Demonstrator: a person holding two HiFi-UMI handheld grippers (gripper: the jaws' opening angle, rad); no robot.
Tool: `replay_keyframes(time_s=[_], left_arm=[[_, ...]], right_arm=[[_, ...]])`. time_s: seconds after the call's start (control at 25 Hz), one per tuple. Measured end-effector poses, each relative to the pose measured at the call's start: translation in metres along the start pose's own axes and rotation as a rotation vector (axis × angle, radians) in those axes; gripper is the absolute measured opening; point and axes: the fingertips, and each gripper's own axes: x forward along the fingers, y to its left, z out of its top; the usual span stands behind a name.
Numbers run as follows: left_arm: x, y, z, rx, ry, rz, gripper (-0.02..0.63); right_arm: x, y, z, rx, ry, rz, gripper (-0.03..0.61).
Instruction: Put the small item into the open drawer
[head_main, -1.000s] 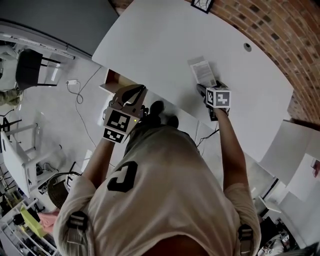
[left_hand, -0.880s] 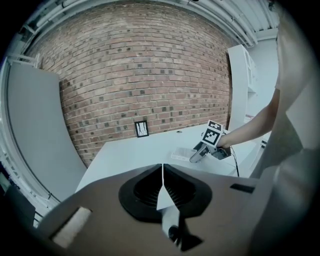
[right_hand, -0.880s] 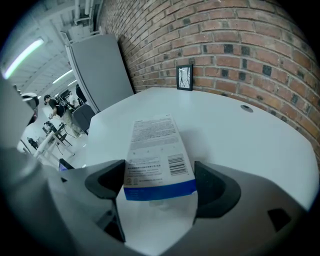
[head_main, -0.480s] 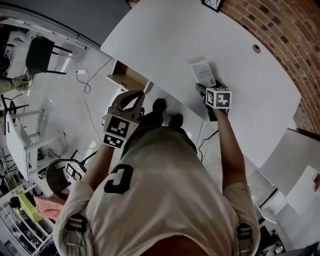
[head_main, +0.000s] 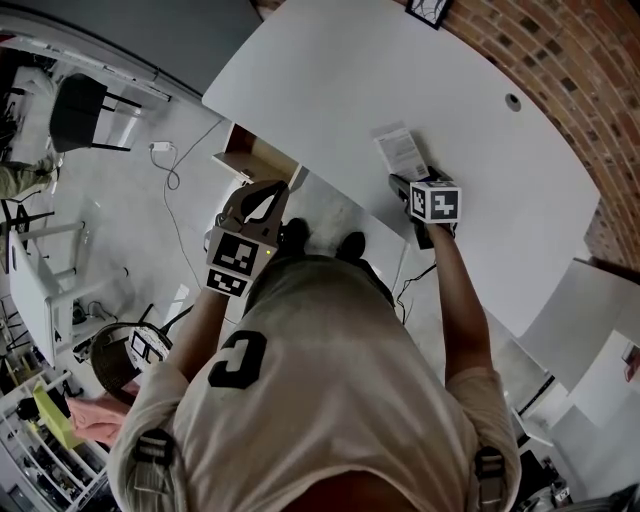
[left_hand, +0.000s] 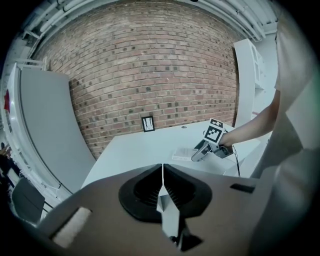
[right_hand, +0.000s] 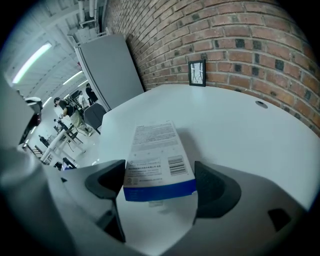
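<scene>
The head view looks steeply down onto the tabletop. Both gripper views look past their own fingers across that tabletop toward the brick wall.

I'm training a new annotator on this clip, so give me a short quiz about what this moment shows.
1. True or false: the left tongs are shut with nothing between them.
2. Where is the small box? A) inside the drawer; B) on the white table, between the right tongs; C) on the floor.
3. Fill in: the band across the box's near end is ___.
Key: 1 true; 2 B; 3 blue.
</scene>
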Motion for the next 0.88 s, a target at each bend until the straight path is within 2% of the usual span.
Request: replay_keyframes(time_s=[0.88], left_arm=[[-0.047, 0.134, -0.07, -0.144, -0.117, -0.024, 0.011]], right_arm=[[0.013, 0.112, 0.033, -0.062, 0.046, -0.118, 0.385]])
